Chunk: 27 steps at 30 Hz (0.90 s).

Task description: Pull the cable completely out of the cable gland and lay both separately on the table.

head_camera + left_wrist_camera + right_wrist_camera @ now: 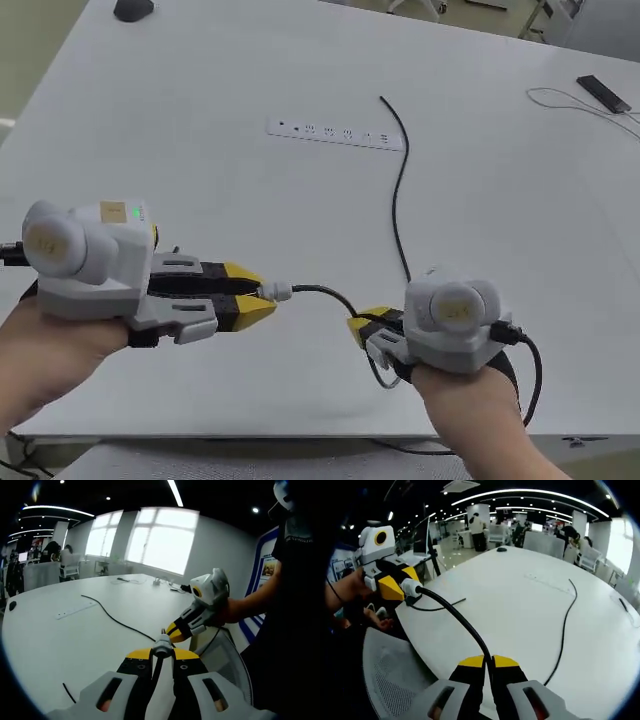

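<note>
**Cable still through the gland, stretched between two grippers**

The left hand-held gripper is closed down narrow on the pale cable gland. The gland sits pinched between the yellow tips of its jaws. The black cable comes out of the front of the gland and arches across a short gap. It then runs into the right hand-held gripper. In the right gripper view the cable drops straight between that gripper's yellow tips, and the jaws are clamped tight on it. The cable is therefore still in the gland, and neither part lies on its own.

The two grippers face each other, near but apart. Both are held in the air at the near edge of the white bench.

Beyond the right hand-held gripper the rest of the cable lies on the bench in a long, gentle curve leading away from the person. It passes the right end of a white power strip and ends a little past it. A dark mouse rests at the far left of the bench, well apart from everything else.
</note>
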Each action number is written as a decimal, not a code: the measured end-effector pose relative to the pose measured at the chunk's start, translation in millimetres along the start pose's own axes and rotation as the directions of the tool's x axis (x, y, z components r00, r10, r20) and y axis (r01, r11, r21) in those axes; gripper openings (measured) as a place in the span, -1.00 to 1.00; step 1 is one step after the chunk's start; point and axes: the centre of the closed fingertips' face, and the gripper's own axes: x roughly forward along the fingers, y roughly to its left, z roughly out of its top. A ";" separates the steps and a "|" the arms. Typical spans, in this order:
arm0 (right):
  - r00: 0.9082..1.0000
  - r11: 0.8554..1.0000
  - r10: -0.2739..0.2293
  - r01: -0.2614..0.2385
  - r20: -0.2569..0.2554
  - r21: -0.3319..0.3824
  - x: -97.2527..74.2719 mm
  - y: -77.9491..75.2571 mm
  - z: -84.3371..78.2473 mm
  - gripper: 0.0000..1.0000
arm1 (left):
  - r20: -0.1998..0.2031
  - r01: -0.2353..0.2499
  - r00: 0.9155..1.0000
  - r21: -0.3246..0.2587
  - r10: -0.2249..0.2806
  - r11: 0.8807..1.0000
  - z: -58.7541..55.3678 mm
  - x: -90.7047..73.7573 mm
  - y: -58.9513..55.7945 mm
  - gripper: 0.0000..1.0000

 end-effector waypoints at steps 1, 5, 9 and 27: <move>1.000 1.000 0.011 -0.010 0.009 -0.020 -0.8 1.5 1.3 -1.00 | 0.001 -0.001 1.000 -0.003 0.001 1.000 0.5 -1.2 1.6 -0.71; 0.997 0.995 0.066 -0.062 0.043 -0.076 -2.8 10.6 8.1 -0.98 | -0.003 -0.003 1.000 -0.005 0.003 1.000 0.6 -3.2 2.9 -0.71; 0.997 0.994 0.064 -0.060 0.042 -0.096 -5.2 10.0 11.1 -0.97 | -0.011 -0.002 1.000 0.000 0.002 1.000 -1.3 -4.2 1.6 -0.71; 0.989 0.871 0.143 -0.103 0.048 -0.481 -17.9 61.9 60.6 -0.54 | -0.027 0.018 0.999 0.004 -0.018 1.000 -7.4 -3.7 -0.4 -0.71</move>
